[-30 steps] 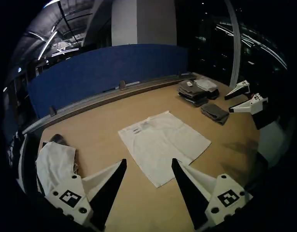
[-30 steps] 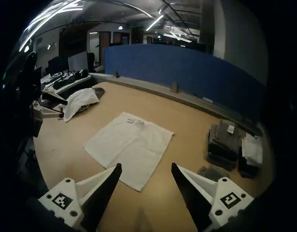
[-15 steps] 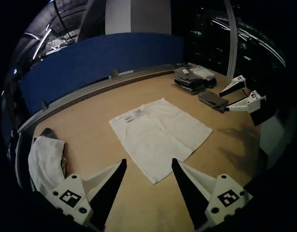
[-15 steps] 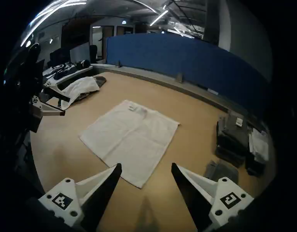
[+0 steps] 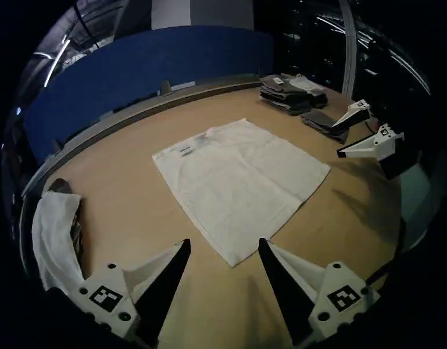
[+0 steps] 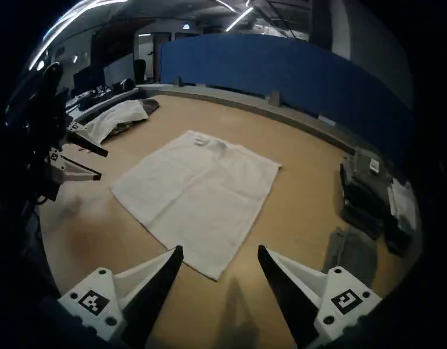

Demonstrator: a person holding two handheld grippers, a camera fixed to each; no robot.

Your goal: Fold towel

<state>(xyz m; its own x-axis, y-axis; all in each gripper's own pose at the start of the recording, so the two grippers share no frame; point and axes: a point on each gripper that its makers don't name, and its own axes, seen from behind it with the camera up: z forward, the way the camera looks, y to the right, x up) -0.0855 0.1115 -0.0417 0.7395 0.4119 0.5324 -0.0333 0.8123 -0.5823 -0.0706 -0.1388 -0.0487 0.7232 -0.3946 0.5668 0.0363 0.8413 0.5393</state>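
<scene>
Towel [image 5: 240,180], white and unfolded, lies flat in the middle of the wooden table [image 5: 136,203], with a small tag near its far edge. In the left gripper view, the left gripper [image 5: 223,241] hovers above the table with its two fingers spread apart and nothing between them; the nearest corner of the towel sits just ahead of the gap. In the right gripper view, the right gripper [image 6: 220,249] is likewise spread wide and empty, and another near corner of the towel lies just in front of its fingers. Neither gripper touches the cloth. The left gripper view also catches the right gripper at the right side of the table, fingers apart, casting a shadow on the wood. A stack of folded cloths [image 5: 290,93] sits at the far right corner of the table, with one folded grey cloth [image 5: 322,119] just beside it, both well apart from the towel. A crumpled white cloth [image 5: 49,232] rests near the table's left edge. A blue divider [image 5: 136,64] runs along the far side of the table.
</scene>
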